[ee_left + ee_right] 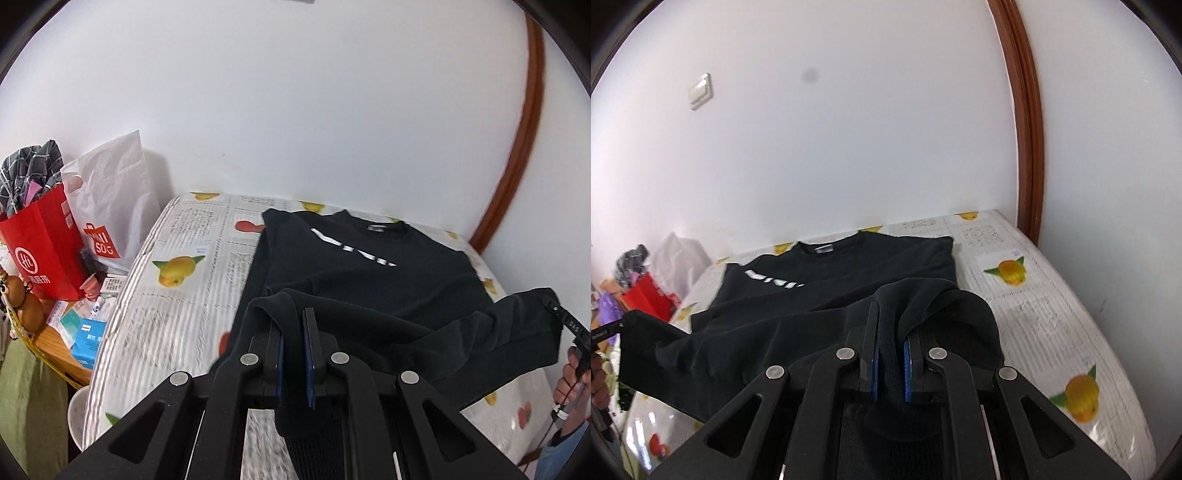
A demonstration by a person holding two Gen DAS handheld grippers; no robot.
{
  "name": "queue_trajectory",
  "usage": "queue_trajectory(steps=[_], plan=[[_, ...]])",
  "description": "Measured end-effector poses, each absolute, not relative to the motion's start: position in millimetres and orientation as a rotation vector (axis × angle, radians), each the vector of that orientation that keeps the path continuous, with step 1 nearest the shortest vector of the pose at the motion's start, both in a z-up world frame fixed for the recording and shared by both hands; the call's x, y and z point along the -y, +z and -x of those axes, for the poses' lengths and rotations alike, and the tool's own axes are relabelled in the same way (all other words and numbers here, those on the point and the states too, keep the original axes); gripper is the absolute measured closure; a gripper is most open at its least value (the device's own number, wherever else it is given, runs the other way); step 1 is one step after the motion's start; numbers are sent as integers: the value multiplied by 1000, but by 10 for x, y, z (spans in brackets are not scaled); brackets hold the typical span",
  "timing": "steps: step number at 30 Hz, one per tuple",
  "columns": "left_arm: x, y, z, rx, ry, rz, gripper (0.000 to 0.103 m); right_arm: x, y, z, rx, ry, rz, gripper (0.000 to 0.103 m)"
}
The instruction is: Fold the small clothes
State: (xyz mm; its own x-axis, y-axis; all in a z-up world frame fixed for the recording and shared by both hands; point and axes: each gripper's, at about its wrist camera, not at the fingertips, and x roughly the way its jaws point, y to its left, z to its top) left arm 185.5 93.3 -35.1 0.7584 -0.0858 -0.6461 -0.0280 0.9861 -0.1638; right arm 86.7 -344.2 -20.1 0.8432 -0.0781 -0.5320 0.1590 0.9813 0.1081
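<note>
We are gripping the black sweatshirt with both tools: the left gripper is clamped on one bottom corner, the right gripper on the other, lifting the hem while the chest is lying on the fruit-print table cover. Only the left view is showing a red bag and a white MINISO bag; only the right is showing a wall switch. The sweatshirt's white lettering is too blurred to read.

Red bag and white bag crowd the table's left edge.
</note>
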Motion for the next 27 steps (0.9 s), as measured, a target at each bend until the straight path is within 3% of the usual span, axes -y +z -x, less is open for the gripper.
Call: queue_trajectory(steps=[27], plan=[[-839, -1038, -2983, -866, 53, 75, 93, 3645, -1052, -2154, -774, -225, -74, 94]])
